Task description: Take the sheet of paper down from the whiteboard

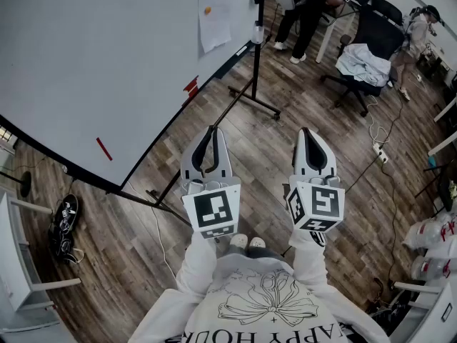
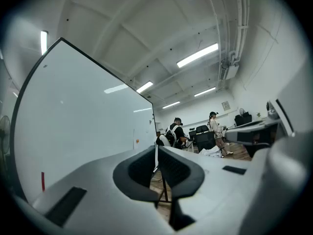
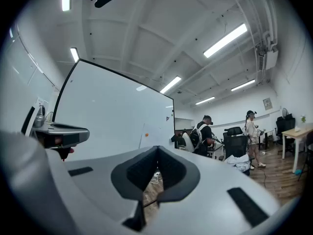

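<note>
The left gripper (image 1: 212, 131) and the right gripper (image 1: 305, 133) were both squeezed closed. Nothing was between their jaws. They were held side by side, out in front of the person and over the wood floor (image 1: 285, 98).

The sheet of paper (image 1: 214, 18) was on the whiteboard (image 1: 93, 63), near the board's far end. A small orange magnet (image 1: 208, 10) sat near the top of the sheet. The paper was well apart from both grippers.

The whiteboard stood on a black stand (image 1: 255, 63) to the person's left. A thin red thing (image 1: 104, 148) was stuck near the board's lower edge, and another red bit (image 1: 191, 86) lay farther along it.

Past the board there was a black chair (image 1: 375, 31) with a pale cloth (image 1: 363, 61) on it. A person (image 1: 303, 9) stood near the far end of the board.
</note>
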{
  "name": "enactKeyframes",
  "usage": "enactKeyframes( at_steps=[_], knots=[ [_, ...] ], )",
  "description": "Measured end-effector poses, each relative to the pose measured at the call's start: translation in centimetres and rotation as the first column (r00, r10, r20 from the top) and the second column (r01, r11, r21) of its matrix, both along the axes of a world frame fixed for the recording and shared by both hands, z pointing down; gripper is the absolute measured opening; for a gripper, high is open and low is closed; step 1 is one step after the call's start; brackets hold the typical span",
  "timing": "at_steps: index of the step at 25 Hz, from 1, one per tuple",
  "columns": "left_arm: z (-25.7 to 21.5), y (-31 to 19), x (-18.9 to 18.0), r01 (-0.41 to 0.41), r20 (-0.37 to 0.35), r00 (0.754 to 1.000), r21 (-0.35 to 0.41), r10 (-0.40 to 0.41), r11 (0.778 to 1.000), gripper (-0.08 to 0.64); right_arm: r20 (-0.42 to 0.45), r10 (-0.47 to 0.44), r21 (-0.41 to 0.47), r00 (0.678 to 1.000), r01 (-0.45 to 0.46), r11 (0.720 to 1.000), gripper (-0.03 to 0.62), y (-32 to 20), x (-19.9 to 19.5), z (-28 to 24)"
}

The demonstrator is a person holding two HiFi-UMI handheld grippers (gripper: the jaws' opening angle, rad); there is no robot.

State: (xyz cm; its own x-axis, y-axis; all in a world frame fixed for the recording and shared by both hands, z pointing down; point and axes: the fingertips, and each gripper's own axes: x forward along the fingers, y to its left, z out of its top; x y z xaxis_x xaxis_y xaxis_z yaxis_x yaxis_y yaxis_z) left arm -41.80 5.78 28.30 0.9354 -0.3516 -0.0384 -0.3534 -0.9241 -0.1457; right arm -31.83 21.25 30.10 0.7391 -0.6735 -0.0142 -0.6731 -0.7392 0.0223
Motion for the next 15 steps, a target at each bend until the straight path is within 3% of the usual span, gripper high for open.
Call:
enactKeyframes(
  at_steps=[15],
  knots=[
    [0.4,1.1,1.9,0.021,0.008,1.000,0.002,-0.021,1.000,0.018,0.008,-0.026,0.012,1.000,0.026,1.000,0.003,0.9,1.9,0.4]
  ],
)
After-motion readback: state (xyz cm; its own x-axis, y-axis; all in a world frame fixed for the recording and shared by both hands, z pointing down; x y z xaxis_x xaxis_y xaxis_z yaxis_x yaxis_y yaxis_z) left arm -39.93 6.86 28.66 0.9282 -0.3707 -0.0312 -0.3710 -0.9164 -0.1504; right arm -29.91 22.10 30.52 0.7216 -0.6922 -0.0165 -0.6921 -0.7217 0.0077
